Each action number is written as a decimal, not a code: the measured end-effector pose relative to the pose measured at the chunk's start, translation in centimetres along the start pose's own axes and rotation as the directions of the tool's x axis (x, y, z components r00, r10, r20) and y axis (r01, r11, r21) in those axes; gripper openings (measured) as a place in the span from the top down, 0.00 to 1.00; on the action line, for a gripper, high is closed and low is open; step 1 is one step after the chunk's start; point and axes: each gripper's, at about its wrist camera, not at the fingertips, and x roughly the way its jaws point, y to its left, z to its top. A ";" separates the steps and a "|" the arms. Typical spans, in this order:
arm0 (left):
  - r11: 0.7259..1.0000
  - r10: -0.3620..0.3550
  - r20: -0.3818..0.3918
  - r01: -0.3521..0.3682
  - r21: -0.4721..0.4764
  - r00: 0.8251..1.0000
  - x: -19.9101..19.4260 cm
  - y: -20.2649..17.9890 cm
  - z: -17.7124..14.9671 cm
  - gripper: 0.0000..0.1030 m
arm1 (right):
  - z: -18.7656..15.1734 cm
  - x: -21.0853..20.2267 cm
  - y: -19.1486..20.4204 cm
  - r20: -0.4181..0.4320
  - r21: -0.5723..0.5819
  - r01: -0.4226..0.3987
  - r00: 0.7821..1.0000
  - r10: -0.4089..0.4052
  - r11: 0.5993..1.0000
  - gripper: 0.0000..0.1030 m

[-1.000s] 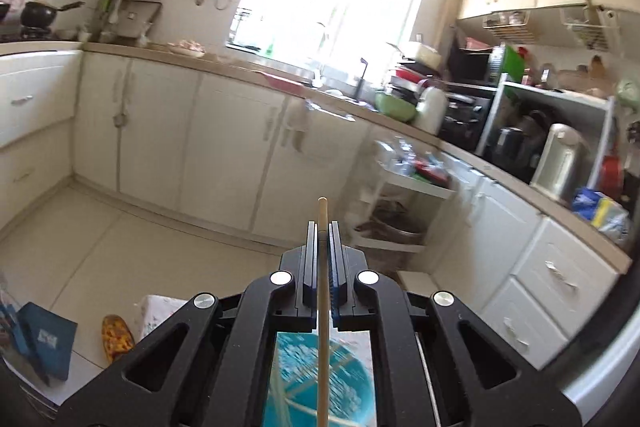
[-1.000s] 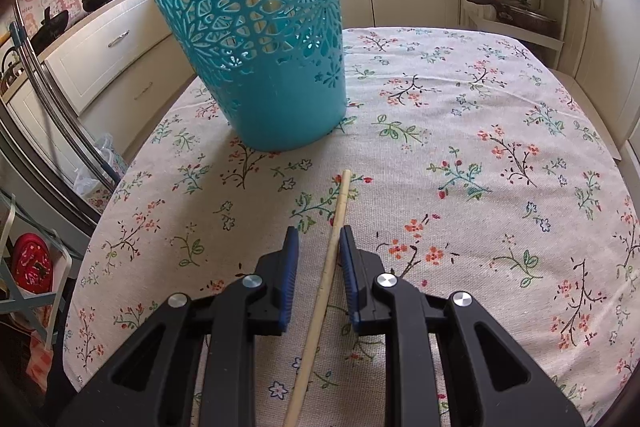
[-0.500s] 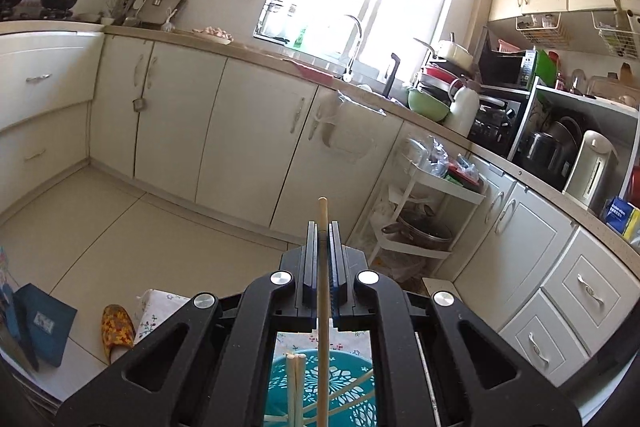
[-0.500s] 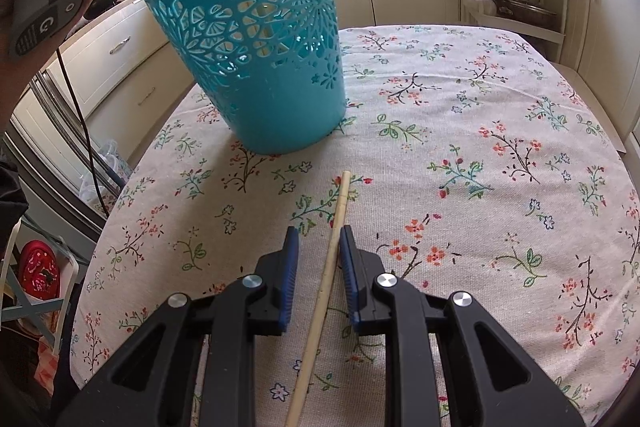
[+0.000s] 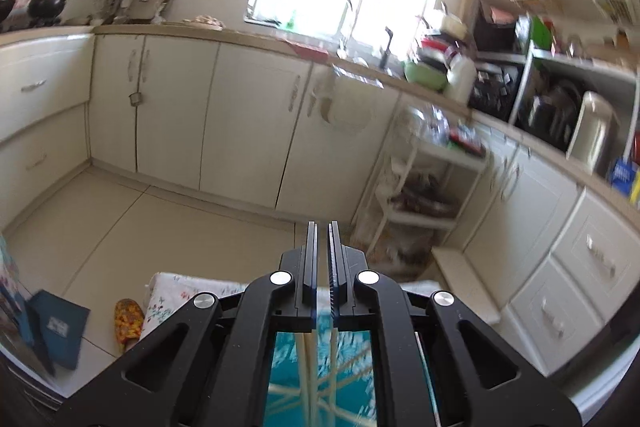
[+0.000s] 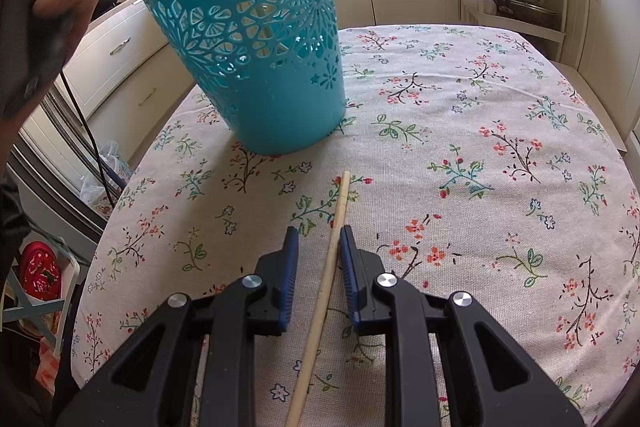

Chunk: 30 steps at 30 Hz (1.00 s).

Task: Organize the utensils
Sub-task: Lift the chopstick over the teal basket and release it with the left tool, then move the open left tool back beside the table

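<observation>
The basket (image 6: 256,51) ahead of the right jaws and to their left is teal, its wall pierced with flower and petal cut-outs. Between those jaws lies a pale, plain wooden chopstick (image 6: 324,291). The cloth (image 6: 480,155) on the bench under them is beige, printed with dark twigs, red and blue blossoms and green leaves. The right gripper (image 6: 316,247) is black with blue pads and silver screw heads. Below the left gripper (image 5: 322,267), also black, show teal plastic and pale sticks (image 5: 316,379). Beyond its jaws the cupboards (image 5: 248,123) are cream, the floor (image 5: 132,231) beige tile, and down to the left lies a yellow and red patterned slipper (image 5: 129,319).
</observation>
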 end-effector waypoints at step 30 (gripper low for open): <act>0.964 0.242 -0.324 -0.189 0.186 0.915 -3.2 5.1 -18.0 0.13 | -0.5 0.0 2.1 -0.009 -0.077 0.118 0.993 -0.119 0.990 0.91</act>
